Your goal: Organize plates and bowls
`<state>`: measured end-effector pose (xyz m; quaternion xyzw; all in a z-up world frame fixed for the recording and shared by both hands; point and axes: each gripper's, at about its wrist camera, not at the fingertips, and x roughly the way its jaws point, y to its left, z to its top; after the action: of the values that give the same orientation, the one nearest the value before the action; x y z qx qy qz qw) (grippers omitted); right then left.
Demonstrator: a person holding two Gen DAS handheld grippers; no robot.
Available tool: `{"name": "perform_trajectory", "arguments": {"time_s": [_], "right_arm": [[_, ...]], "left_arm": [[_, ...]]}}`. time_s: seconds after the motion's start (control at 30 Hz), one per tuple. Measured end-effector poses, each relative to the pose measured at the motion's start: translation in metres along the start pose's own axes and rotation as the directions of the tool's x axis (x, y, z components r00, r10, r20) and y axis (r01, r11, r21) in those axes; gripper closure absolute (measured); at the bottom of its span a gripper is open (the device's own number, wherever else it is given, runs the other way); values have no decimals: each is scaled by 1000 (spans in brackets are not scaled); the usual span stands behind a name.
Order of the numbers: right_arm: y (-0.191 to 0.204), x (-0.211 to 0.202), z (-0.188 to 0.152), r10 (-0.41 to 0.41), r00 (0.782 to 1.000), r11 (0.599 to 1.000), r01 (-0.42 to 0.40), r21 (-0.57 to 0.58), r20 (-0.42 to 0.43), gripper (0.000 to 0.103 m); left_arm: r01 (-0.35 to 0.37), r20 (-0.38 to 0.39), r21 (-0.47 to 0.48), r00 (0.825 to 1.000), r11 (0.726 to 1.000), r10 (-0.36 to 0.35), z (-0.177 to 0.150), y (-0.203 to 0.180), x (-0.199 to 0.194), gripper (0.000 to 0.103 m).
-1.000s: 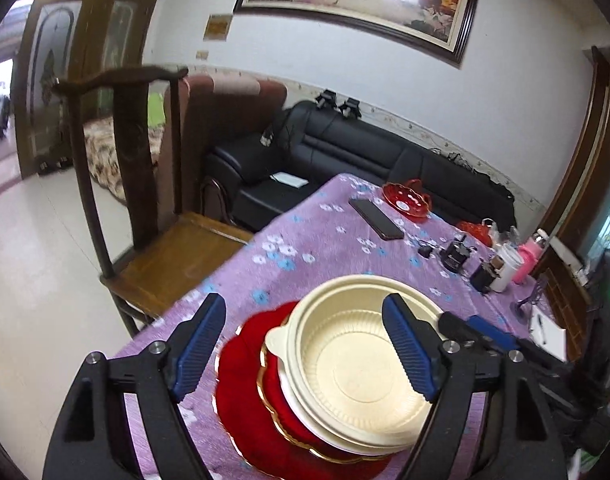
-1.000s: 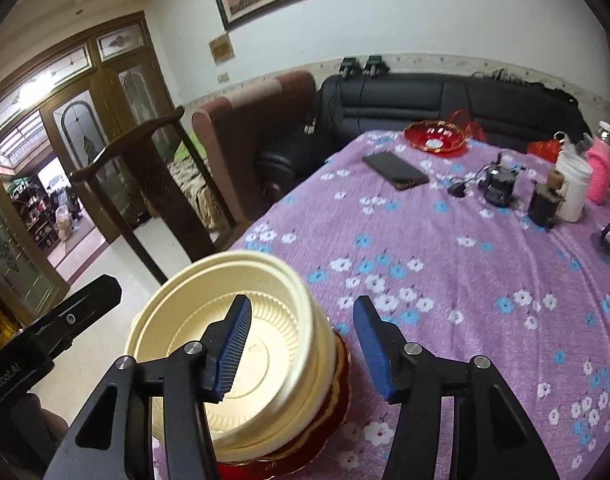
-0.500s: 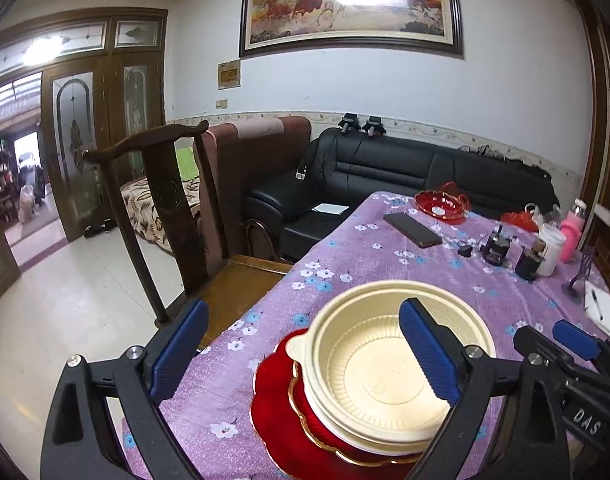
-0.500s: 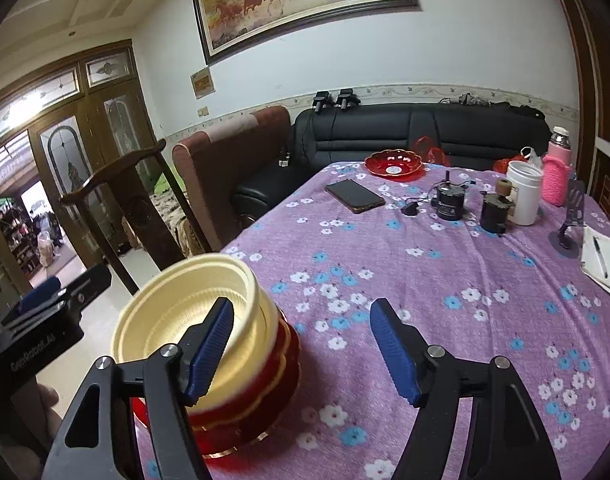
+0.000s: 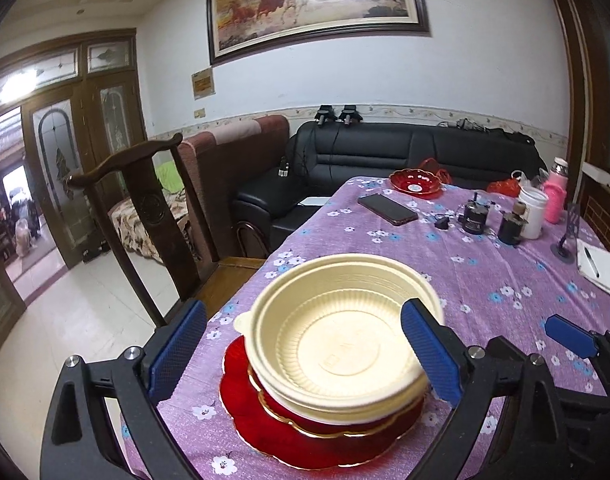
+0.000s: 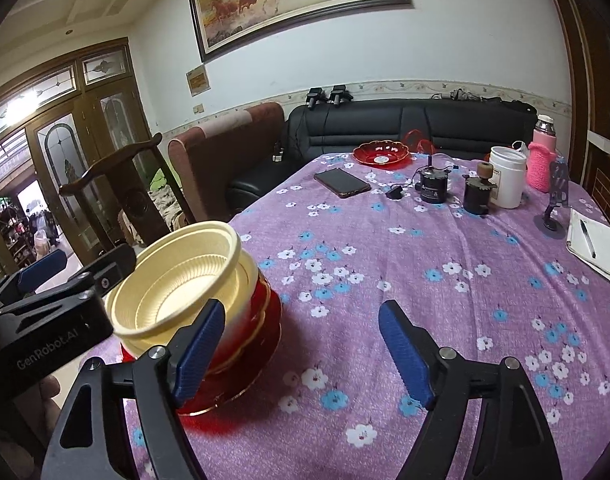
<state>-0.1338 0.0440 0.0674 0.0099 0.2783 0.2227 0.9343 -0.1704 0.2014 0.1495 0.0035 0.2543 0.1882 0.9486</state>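
A stack stands near the table's front left corner: cream plastic bowls (image 5: 345,344) nested on a red gold-rimmed bowl (image 5: 289,416), on a red plate (image 5: 257,432). My left gripper (image 5: 305,350) is wide open just before the stack, its pads apart from the bowls. My right gripper (image 6: 303,350) hovers over bare tablecloth right of the stack, jaws opening with nothing between them. The cream bowls (image 6: 173,284) and red bowl (image 6: 265,320) sit beyond its left finger. Another red dish (image 6: 381,154) lies at the table's far end.
The purple flowered tablecloth (image 6: 385,264) carries a phone (image 6: 341,182), small dark devices (image 6: 433,188), a white jar (image 6: 505,178), a pink bottle (image 6: 543,160) and a notebook with pen (image 6: 593,244). A wooden chair (image 5: 145,220) stands off the table's left edge, a black sofa (image 5: 385,156) behind.
Both grippers have drawn back from the stack with jaws widening. The right one, whose fingers straddled the cream bowl's rim, now stands to the stack's right. The left view has rolled level.
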Motion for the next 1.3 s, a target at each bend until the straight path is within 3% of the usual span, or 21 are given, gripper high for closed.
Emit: {"name": "perform_trajectory", "arguments": {"time_s": [0.17,0.37,0.5,0.8,1.3], "right_arm": [[0,-6,-6,-11,1000,1000,11,-28,11,18],[4,-8,-13,-7,1000,998,8,-64,12,17],[6,-7,-16,-1,1000,997,2,-77,5,16],[21,5,-22,19,999,991,-24,-130,-43,15],[24,16,-16,49,996,991,-58,-119,-71,14]], "left_arm": [[-14,76,11,997,1000,13,-3,-12,-18,2],[-67,220,-33,973,997,72,-12,-17,-44,0],[-21,167,-28,986,999,25,-10,-18,-37,0],[-19,77,-69,997,997,24,-11,-9,-17,0],[-34,10,-40,999,999,34,-12,-17,4,0]]}}
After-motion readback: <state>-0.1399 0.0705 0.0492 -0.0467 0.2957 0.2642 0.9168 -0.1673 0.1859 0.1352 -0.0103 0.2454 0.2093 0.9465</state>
